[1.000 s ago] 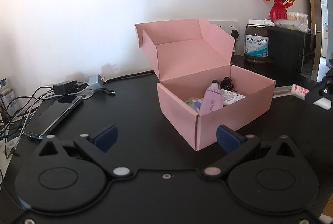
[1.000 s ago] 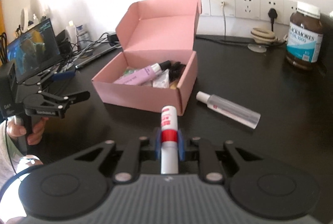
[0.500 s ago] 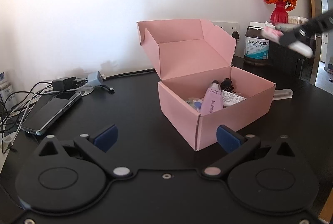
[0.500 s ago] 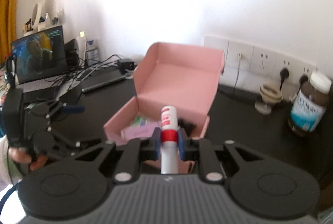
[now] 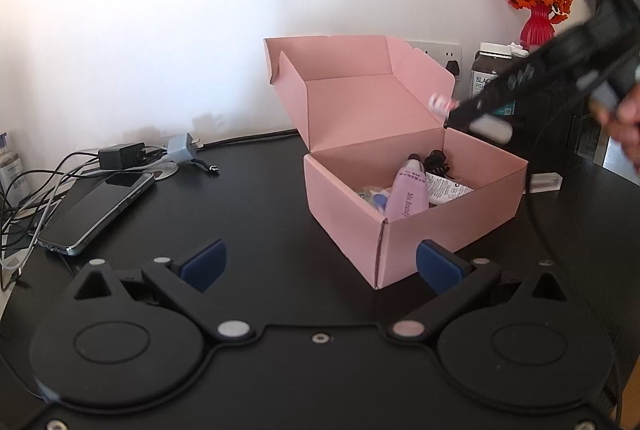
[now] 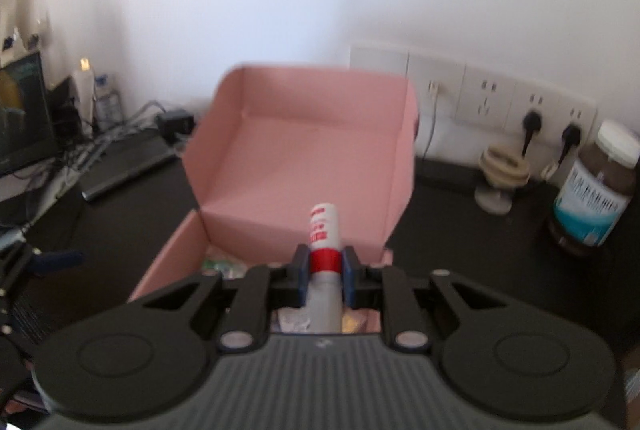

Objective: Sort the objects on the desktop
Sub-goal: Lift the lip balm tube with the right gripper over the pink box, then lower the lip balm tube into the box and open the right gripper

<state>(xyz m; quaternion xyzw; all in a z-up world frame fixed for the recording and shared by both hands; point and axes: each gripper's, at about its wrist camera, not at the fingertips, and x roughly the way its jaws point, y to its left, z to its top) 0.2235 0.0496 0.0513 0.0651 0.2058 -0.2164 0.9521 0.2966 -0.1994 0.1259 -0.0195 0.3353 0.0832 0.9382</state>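
Holding one tube above one box

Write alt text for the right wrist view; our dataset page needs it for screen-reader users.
The right claw, shut on a white tube with a red band, holds it above the front edge of an open pink cardboard box on a dark desk. Behind are wall sockets and, at right, a brown supplement jar; cables and a screen sit at left.

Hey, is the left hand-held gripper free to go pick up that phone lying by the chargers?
Probably yes. The left hand-held gripper is open and empty, and the phone lies flat with bare table between them; only cables crowd its far side.
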